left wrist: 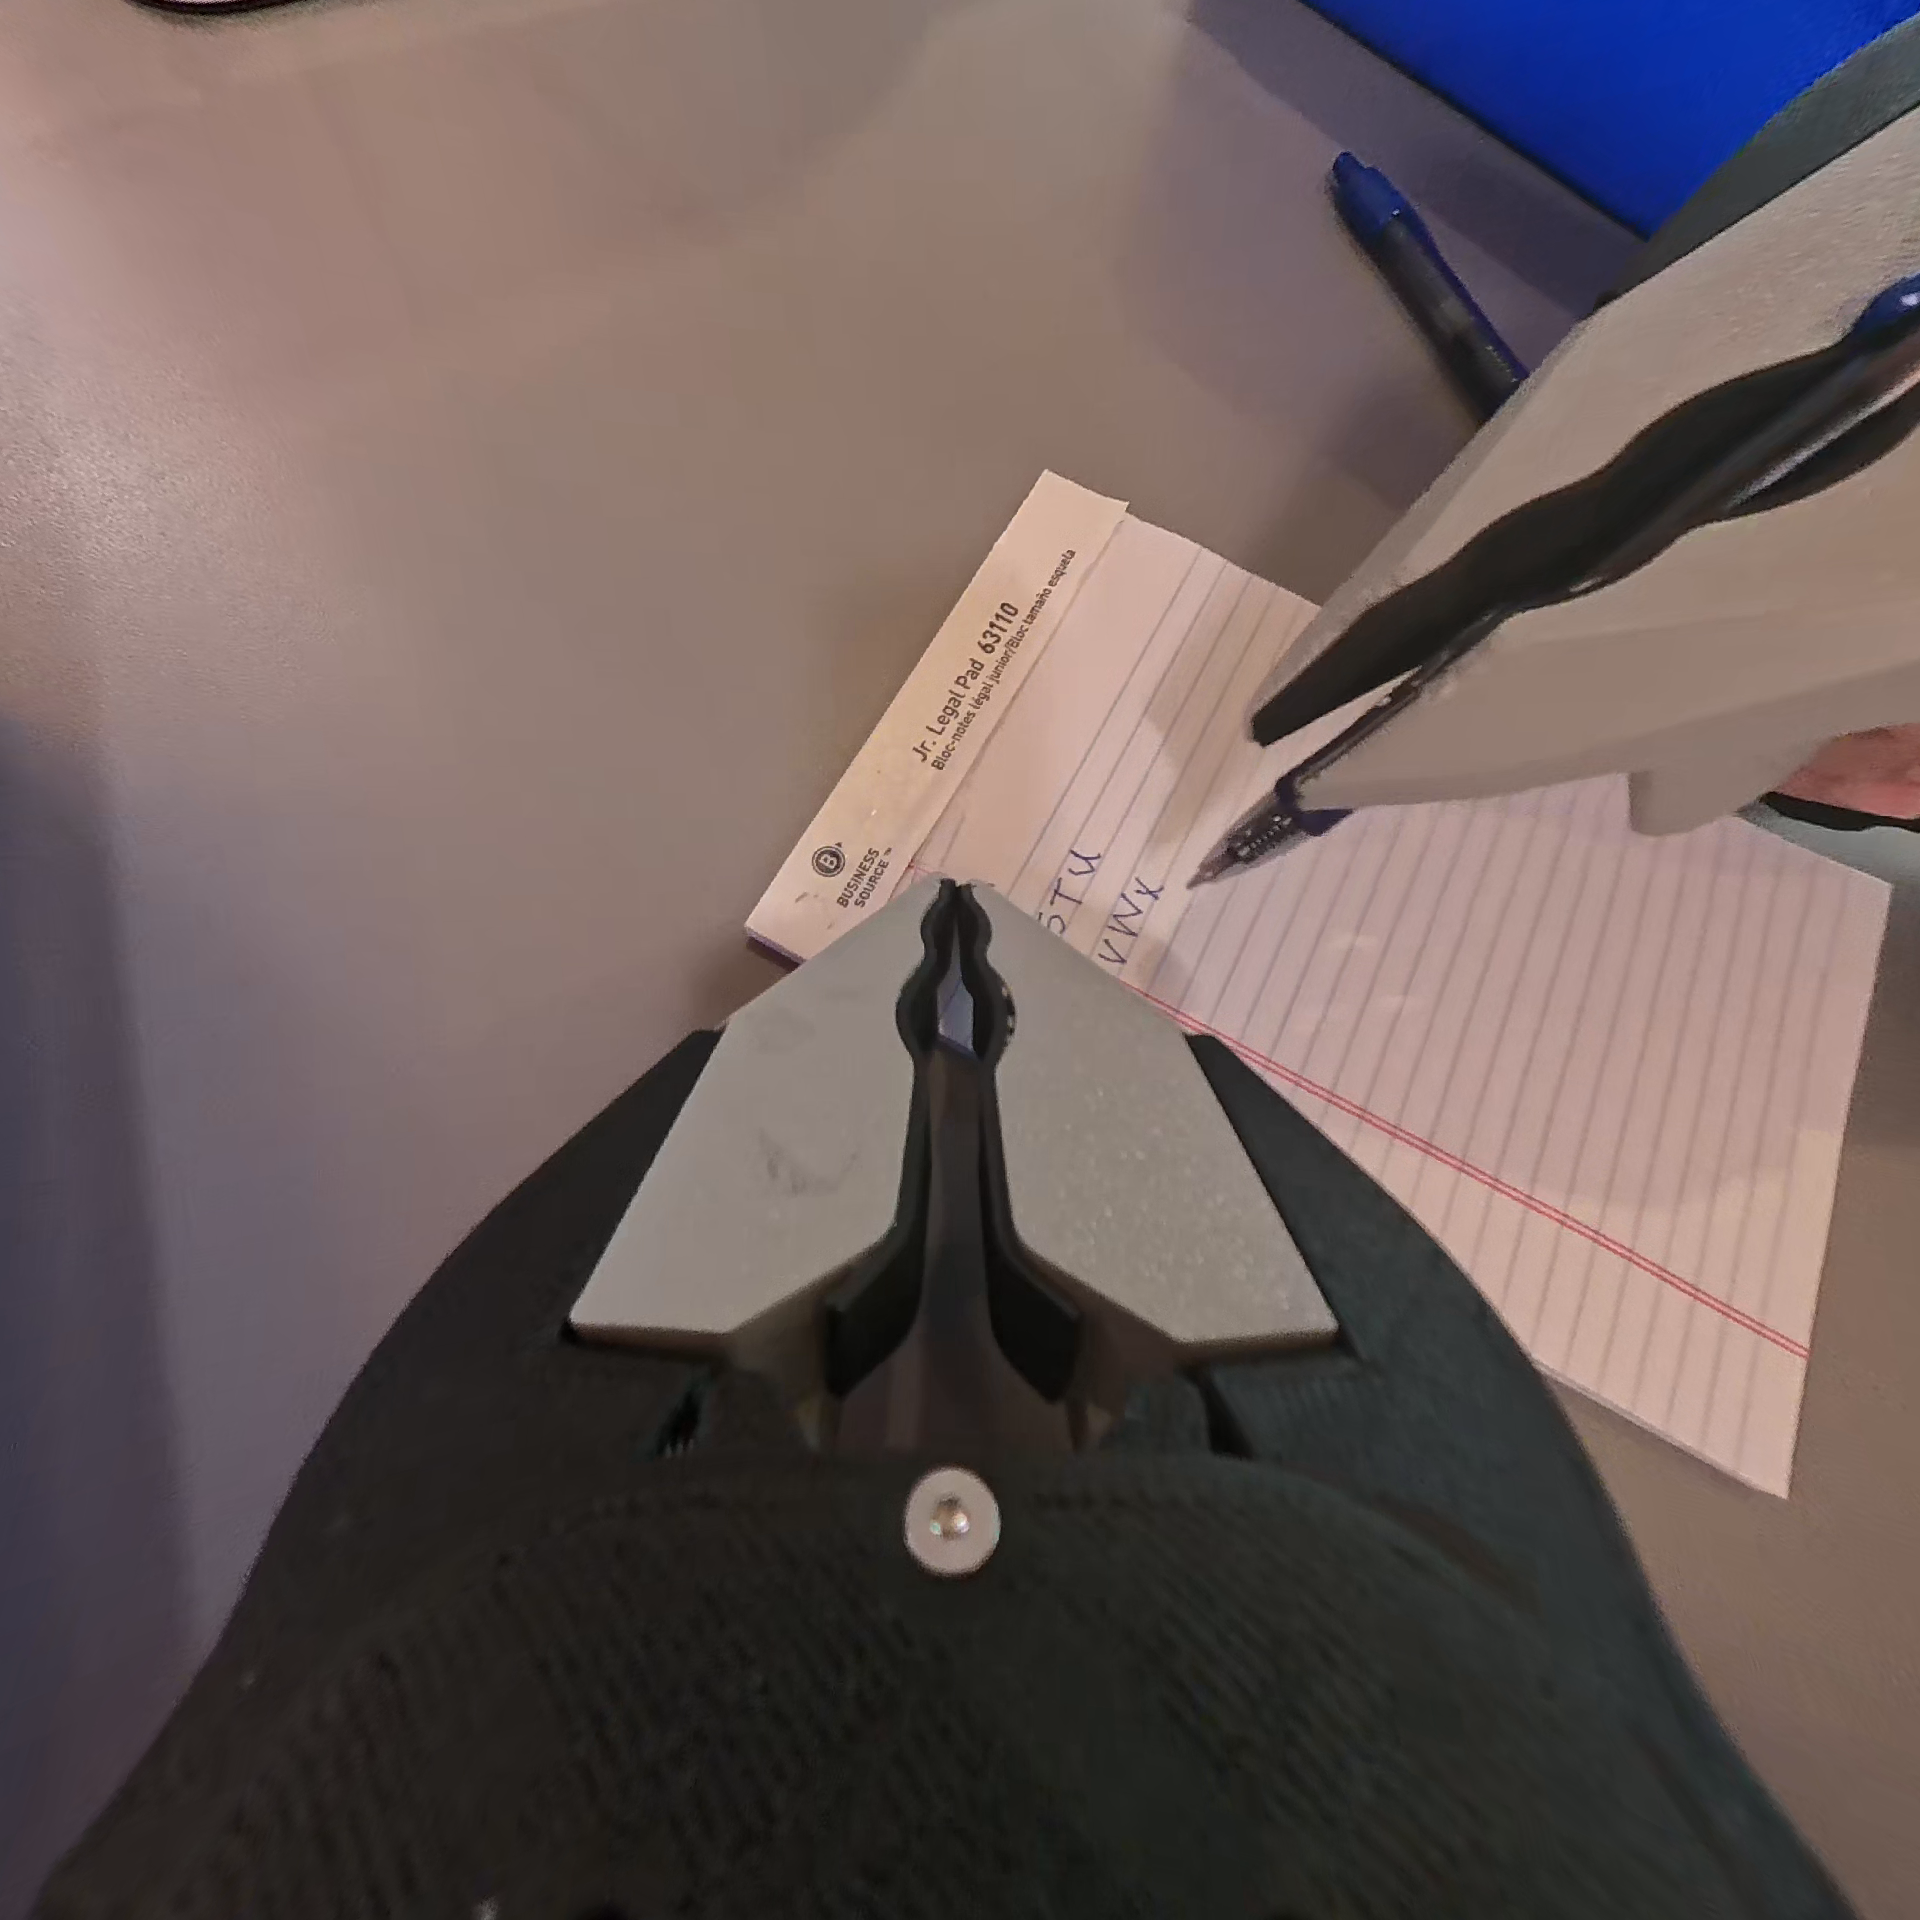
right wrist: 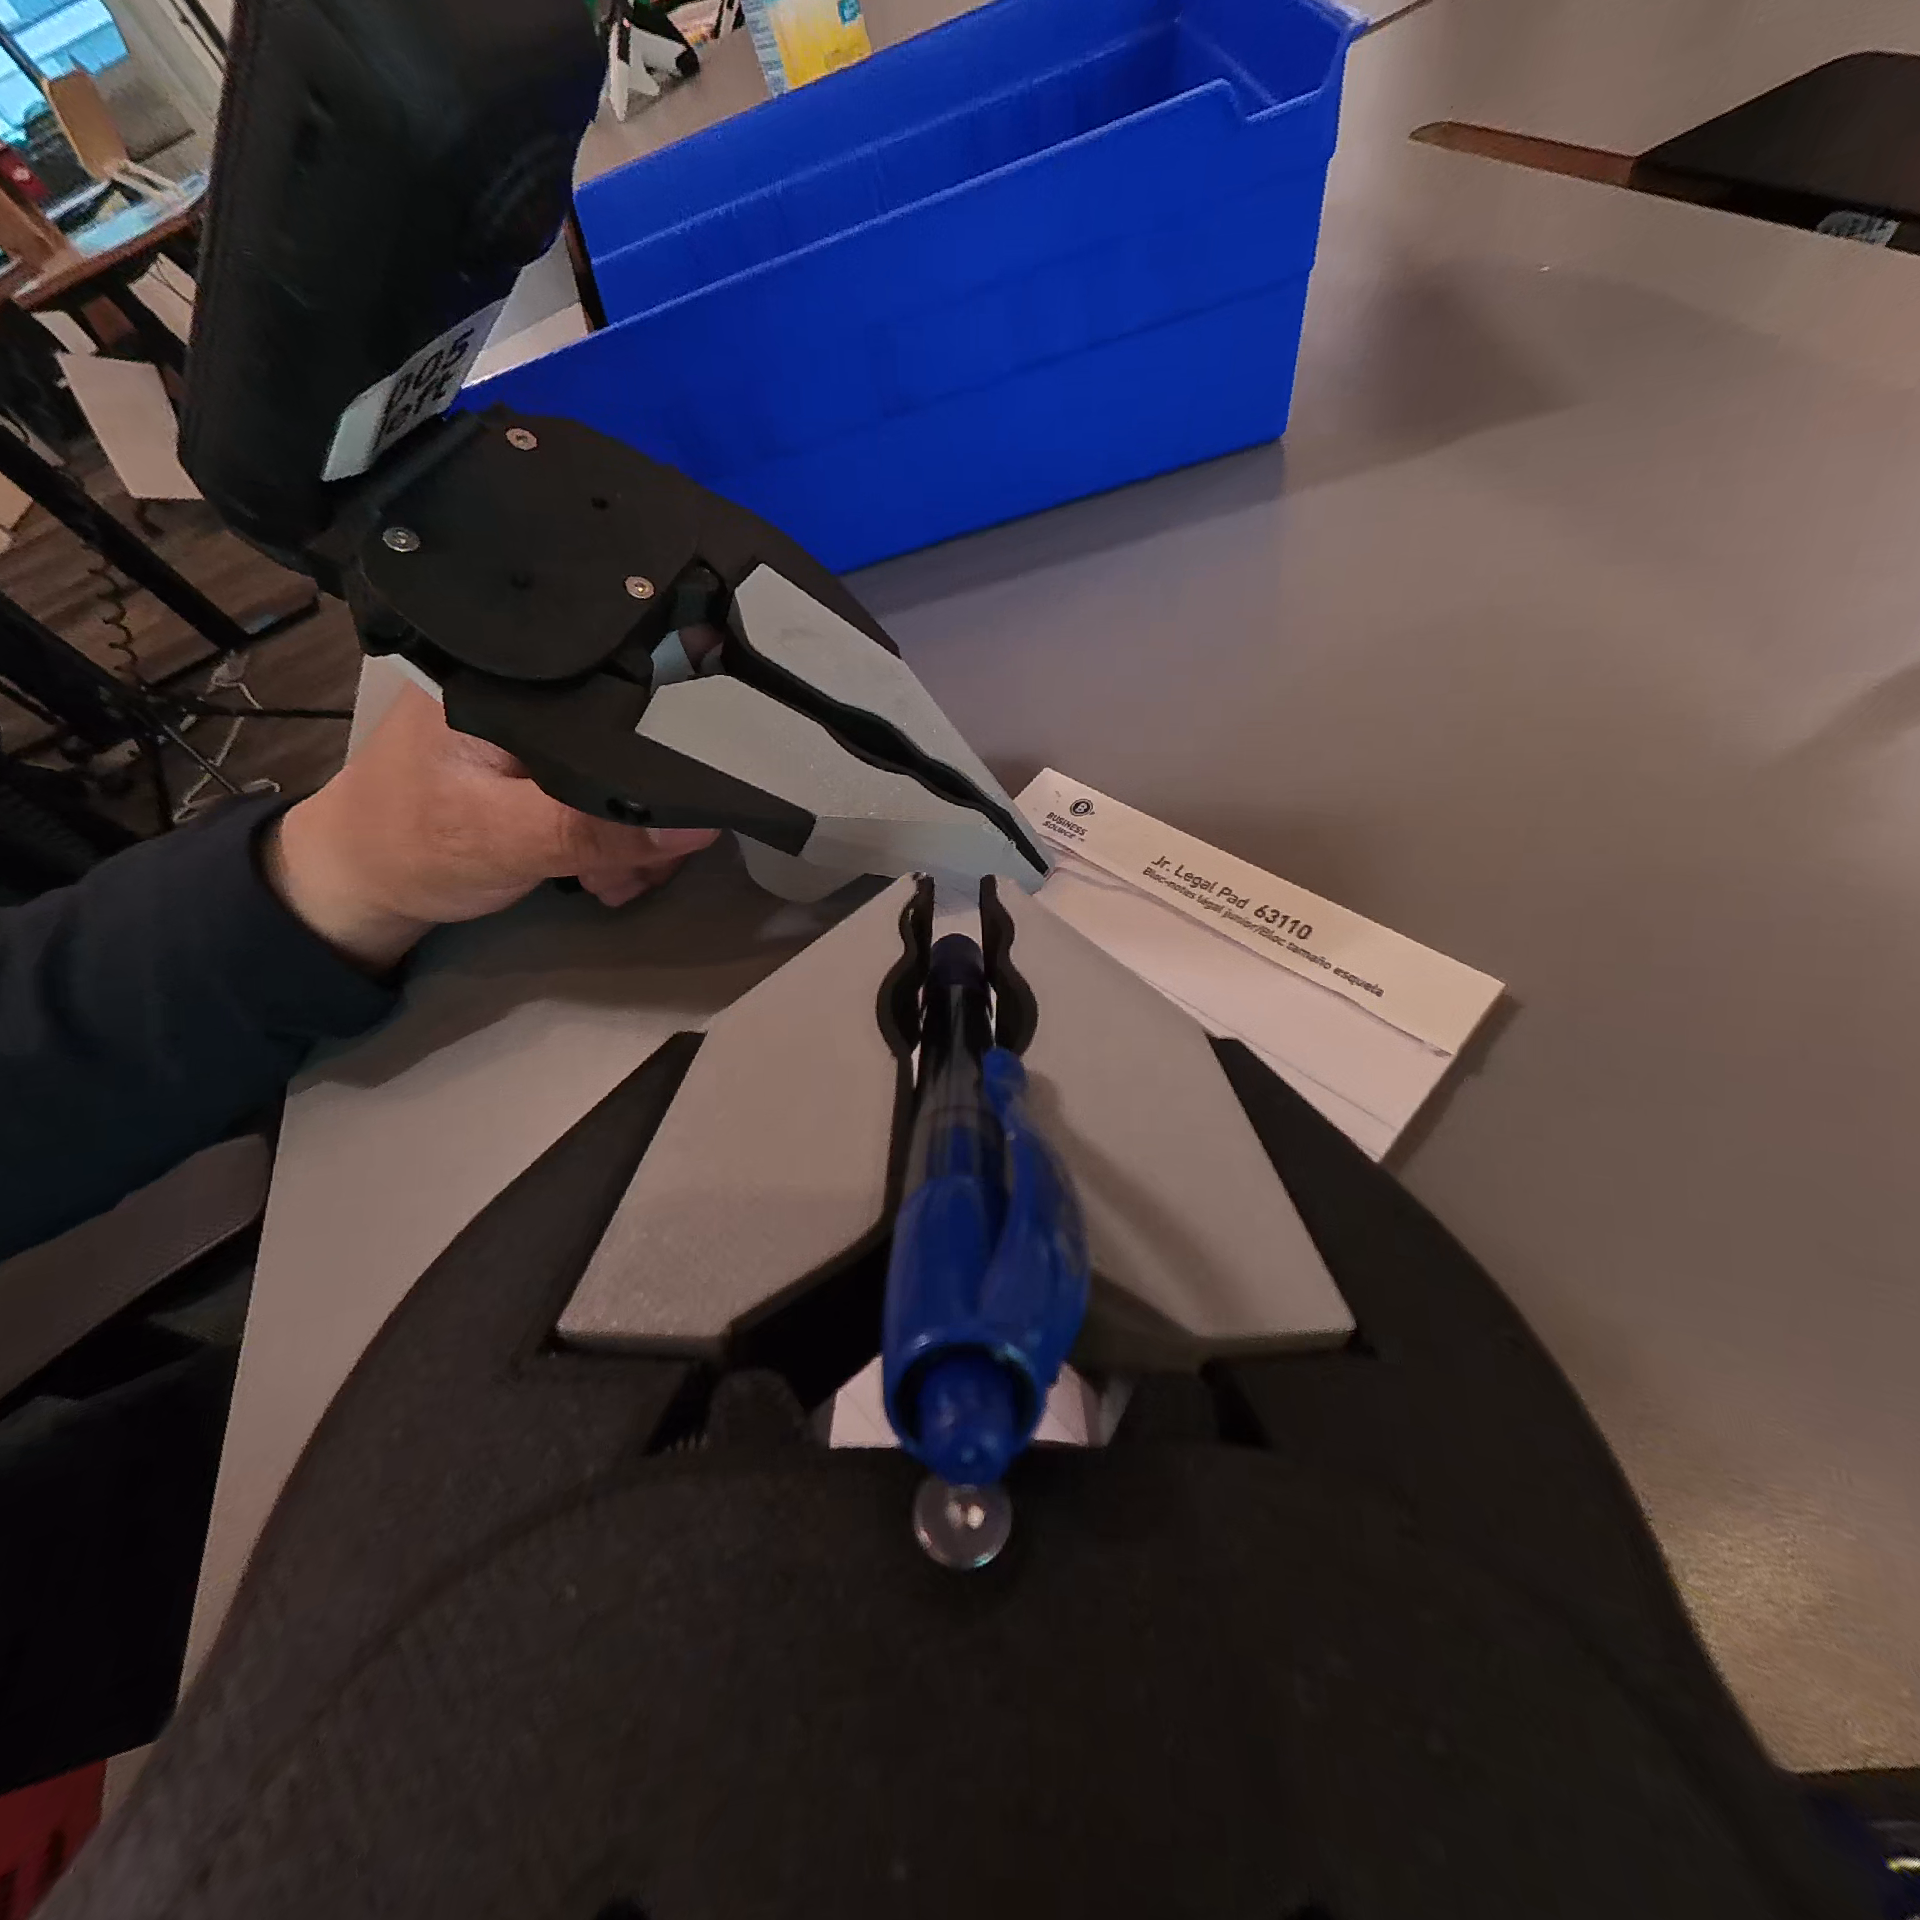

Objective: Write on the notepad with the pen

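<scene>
A: Left gripper (left wrist: 958, 891)?
B: Jaws pressed together, holding nothing, tips over the pad's (left wrist: 1507, 1091) near corner; touching it, perhaps, but the view doesn't settle that.
A: And the right gripper (right wrist: 954, 883)?
B: Clamped on the pen (left wrist: 1252, 836), tip on the lined page just beyond the left tips. A second pen (left wrist: 1423, 281) and a blue bin (right wrist: 935, 312) lie farther off.

We see a grey table (right wrist: 1558, 623), a blue bin (right wrist: 935, 343) standing open on it, a second blue pen (left wrist: 1423, 281) lying near the bin, a yellow carton (right wrist: 810, 36) behind, desks and cables at far left.
</scene>
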Motion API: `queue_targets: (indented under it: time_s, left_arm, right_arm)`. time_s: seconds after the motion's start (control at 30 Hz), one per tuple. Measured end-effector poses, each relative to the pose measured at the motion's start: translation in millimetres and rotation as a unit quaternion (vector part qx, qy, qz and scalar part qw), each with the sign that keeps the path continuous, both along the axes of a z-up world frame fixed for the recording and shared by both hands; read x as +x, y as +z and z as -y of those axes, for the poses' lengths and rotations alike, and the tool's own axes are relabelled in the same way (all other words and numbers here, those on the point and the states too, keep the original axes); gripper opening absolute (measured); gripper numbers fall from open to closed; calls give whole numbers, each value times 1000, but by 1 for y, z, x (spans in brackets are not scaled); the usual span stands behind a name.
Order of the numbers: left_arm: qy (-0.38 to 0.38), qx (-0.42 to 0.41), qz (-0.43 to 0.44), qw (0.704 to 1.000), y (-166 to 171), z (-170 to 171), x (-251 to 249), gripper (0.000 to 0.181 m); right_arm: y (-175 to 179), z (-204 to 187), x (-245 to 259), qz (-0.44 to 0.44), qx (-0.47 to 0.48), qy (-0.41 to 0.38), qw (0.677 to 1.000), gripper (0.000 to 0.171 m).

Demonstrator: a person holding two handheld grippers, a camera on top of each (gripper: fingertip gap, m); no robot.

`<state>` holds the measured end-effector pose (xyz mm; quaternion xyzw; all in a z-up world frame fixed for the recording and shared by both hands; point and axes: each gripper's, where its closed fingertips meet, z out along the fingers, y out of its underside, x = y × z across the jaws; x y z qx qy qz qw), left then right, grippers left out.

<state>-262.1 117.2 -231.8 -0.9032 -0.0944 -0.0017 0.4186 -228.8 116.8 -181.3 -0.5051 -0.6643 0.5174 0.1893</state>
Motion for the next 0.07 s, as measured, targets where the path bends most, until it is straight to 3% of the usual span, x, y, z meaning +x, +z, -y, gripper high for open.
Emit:
queue_targets:
  time_s: [0.03,0.07]
  left_arm:
    - [1,0,1,1000,0,0,0,0]
    - [1,0,2,1000,0,0,0,0]
  right_arm:
    - [0,-1,0,-1,0,-2,1000,6]
    - [0,-1,-1,-2,1,-5,1000,6]
